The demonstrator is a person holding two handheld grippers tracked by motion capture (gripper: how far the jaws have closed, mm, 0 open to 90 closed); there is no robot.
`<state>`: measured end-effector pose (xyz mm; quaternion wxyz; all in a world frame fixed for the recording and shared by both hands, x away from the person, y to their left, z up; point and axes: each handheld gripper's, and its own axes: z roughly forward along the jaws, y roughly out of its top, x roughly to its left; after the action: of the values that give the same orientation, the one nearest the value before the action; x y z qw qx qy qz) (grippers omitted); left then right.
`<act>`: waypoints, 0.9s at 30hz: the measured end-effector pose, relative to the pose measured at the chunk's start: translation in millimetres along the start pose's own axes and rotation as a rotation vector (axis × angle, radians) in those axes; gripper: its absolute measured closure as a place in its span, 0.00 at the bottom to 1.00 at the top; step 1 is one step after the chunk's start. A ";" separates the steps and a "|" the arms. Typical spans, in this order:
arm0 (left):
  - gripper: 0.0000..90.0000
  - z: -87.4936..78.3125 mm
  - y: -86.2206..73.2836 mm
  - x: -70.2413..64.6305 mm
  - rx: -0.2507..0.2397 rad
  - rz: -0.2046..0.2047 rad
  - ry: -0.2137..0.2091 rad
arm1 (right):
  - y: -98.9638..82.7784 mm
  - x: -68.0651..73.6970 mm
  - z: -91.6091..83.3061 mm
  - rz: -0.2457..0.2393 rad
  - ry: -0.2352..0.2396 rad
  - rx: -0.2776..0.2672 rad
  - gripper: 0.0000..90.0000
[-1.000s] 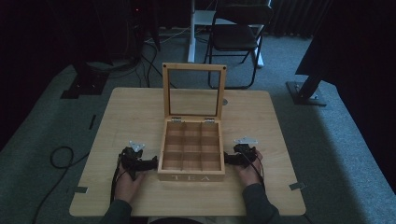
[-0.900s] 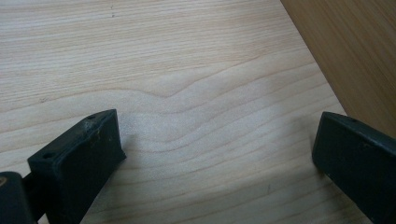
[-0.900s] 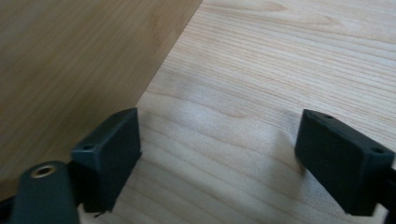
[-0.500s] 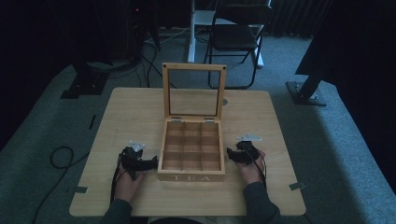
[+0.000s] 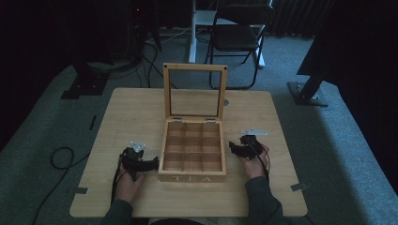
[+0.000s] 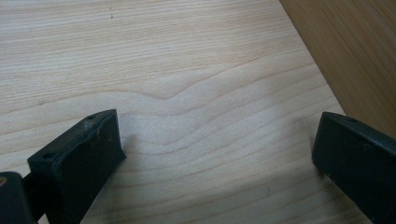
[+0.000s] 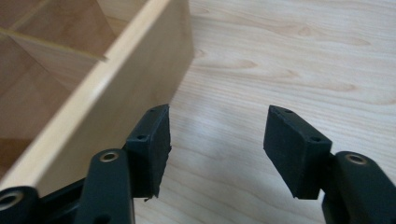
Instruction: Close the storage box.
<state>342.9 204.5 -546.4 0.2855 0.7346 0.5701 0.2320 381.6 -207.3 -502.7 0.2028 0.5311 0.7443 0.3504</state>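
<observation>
Your open, nine-compartment wooden tea box [image 5: 193, 150] sits mid-bench, your left tool [image 5: 149, 163] gaping empty at its 9 o'clock, your right tool [image 5: 233, 149], jaws just narrowed, empty at 3 o'clock.

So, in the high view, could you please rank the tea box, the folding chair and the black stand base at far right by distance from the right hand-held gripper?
1. Tea box, just left of the right hand-held gripper.
2. Black stand base, on the floor, right.
3. Folding chair, beyond the table.

High view dim, surroundings nearly black. Both gripper views bright, evenly lit, sharp; soft shadows on desk [image 6: 196, 93] beneath each hand-held gripper's jaws.
</observation>
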 end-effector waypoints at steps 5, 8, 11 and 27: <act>0.02 0.0 0.0 0.0 0.000 0.000 0.000 | 13.6 4.2 -2.8 -0.017 0.003 -0.018 0.44; 0.02 0.0 0.0 0.0 0.000 0.000 0.000 | 22.6 7.2 -4.6 -0.034 0.006 -0.024 0.47; 0.02 0.1 0.0 0.0 -0.001 0.000 0.000 | 30.9 10.8 -4.6 -0.060 0.014 -0.028 0.49; 0.02 0.2 -0.1 -0.1 -0.003 -0.002 0.000 | 75.7 20.8 -7.3 -0.111 0.024 -0.084 0.54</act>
<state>343.0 204.4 -546.5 0.2870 0.7335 0.5705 0.2325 418.4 -175.7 -440.6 0.2352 0.4756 0.7597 0.3760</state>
